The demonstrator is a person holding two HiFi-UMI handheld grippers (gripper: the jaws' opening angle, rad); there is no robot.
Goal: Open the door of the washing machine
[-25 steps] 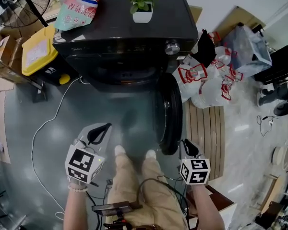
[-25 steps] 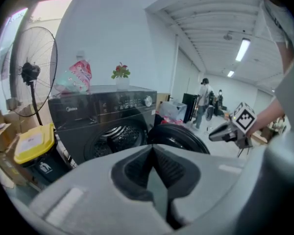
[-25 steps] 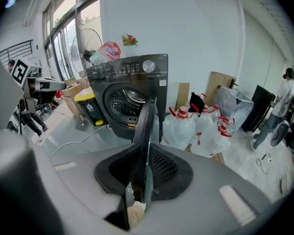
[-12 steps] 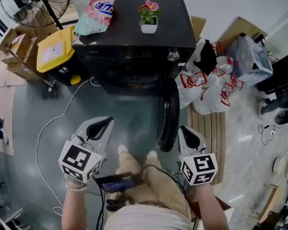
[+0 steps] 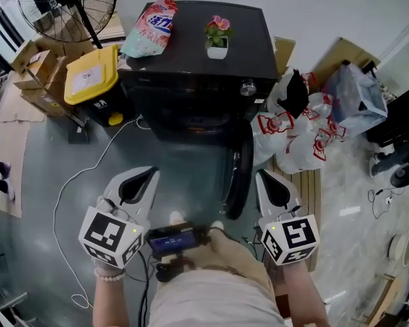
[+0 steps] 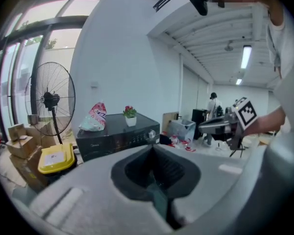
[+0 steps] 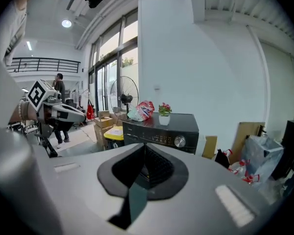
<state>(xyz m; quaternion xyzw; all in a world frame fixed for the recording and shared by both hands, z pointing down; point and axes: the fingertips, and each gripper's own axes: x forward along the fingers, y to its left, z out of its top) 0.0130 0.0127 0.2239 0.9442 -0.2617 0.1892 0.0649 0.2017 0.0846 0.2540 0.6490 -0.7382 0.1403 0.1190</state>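
Two grippers are in the lower half of the head view, each carried in one hand and each bearing a marker cube. The left gripper point(image 5: 148, 176) is at lower left; in the left gripper view its jaws are clenched together with nothing between them. The right gripper point(image 5: 262, 179) is at lower right; its jaws have just been closing, and in the right gripper view they meet with nothing between them. Neither gripper touches the machine.

The washing machine point(image 5: 198, 67), a black front-loader, stands at upper centre of the head view. Its door point(image 5: 240, 176) is open: it is swung out toward the person and shows edge-on, hanging from the right side of the drum opening. The door's lower edge lies just left of the right gripper, apart from it. A round control knob point(image 5: 247, 87) sits at the right end of the front panel.

On the machine's top lie a detergent bag point(image 5: 152, 27), at the left, and a small potted flower point(image 5: 218, 39), upright near the centre.

Left of the machine stands a yellow-lidded bin point(image 5: 90, 80), with a pedestal fan point(image 5: 68, 5) behind it at upper left and cardboard boxes point(image 5: 37, 73) beside it. A white cable point(image 5: 82, 182) runs across the grey floor point(image 5: 41, 162). Right of the machine lies a heap of printed plastic bags point(image 5: 293, 131), next to a slatted wooden panel point(image 5: 296, 182).
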